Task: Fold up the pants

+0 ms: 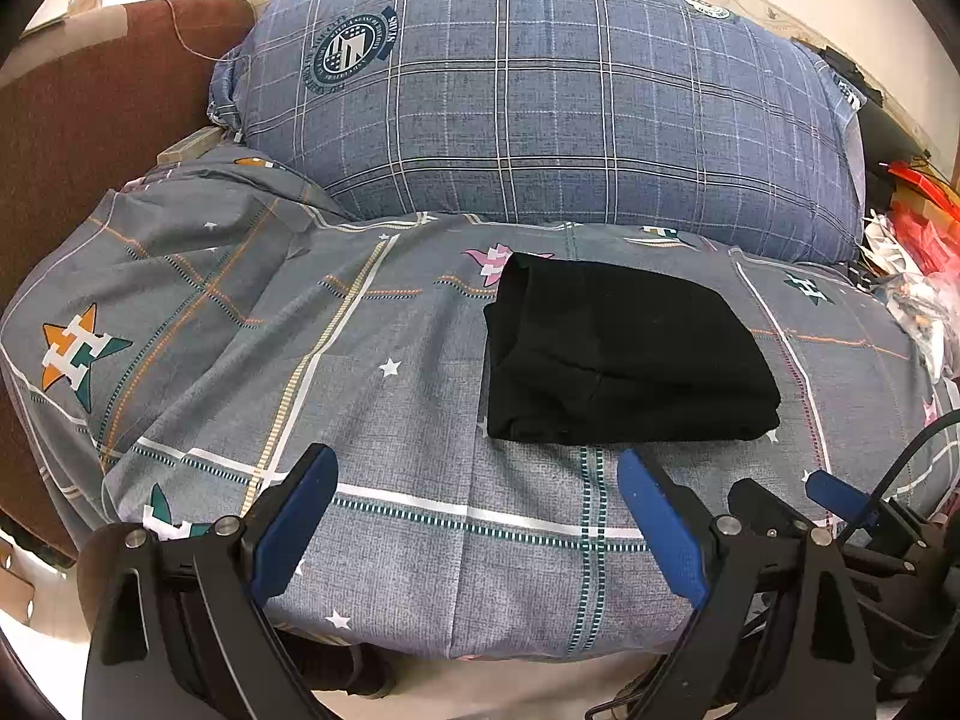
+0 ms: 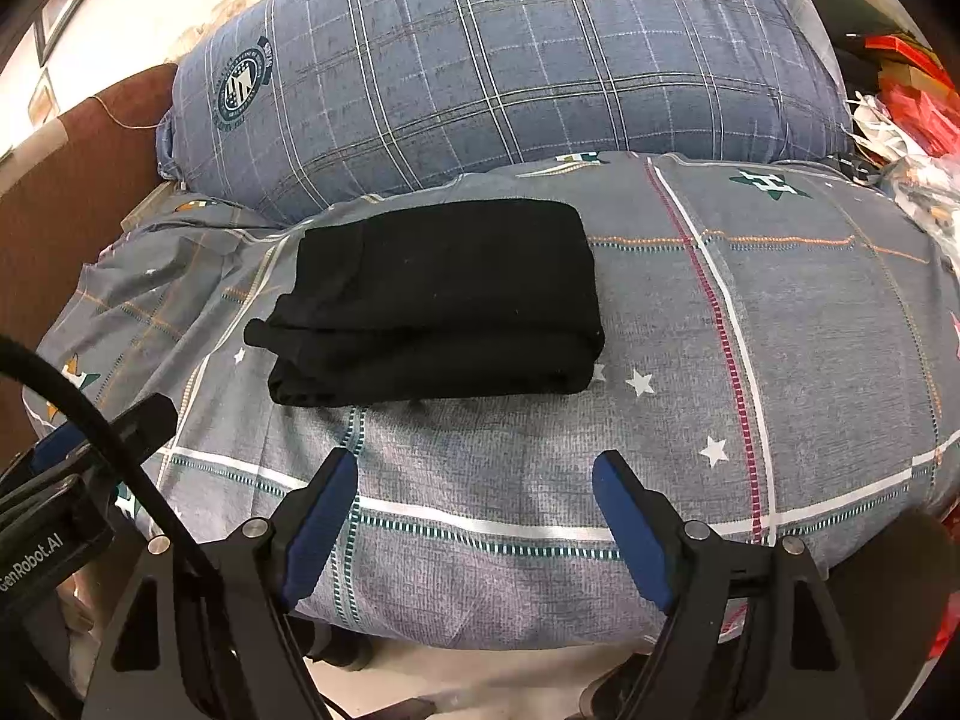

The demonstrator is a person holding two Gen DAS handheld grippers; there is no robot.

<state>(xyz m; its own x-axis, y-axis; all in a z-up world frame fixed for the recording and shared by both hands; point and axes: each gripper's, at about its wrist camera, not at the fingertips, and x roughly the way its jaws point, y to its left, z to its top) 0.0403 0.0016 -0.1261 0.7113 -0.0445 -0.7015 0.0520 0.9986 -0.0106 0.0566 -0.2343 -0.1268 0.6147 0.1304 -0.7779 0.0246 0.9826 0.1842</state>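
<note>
Both claws, left gripper [image 1: 477, 468] and right gripper [image 2: 474, 474], gape wide with nothing between their jaws. Just beyond them lie the folded black pants [image 1: 624, 354] (neat rectangle) on the grey bedsheet [image 1: 384, 420], near the blue pillow [image 1: 540, 96].

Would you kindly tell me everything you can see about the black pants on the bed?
The black pants are plain, matte, soft-looking fabric, folded into a compact, roughly rectangular stack of several layers. Layered edges show along the near side and at the left end, where one corner sticks out slightly. They lie flat on the grey patterned bedsheet, just in front of the blue plaid pillow without clearly touching it. Nothing holds them; both claws sit apart, nearer the camera.
</note>
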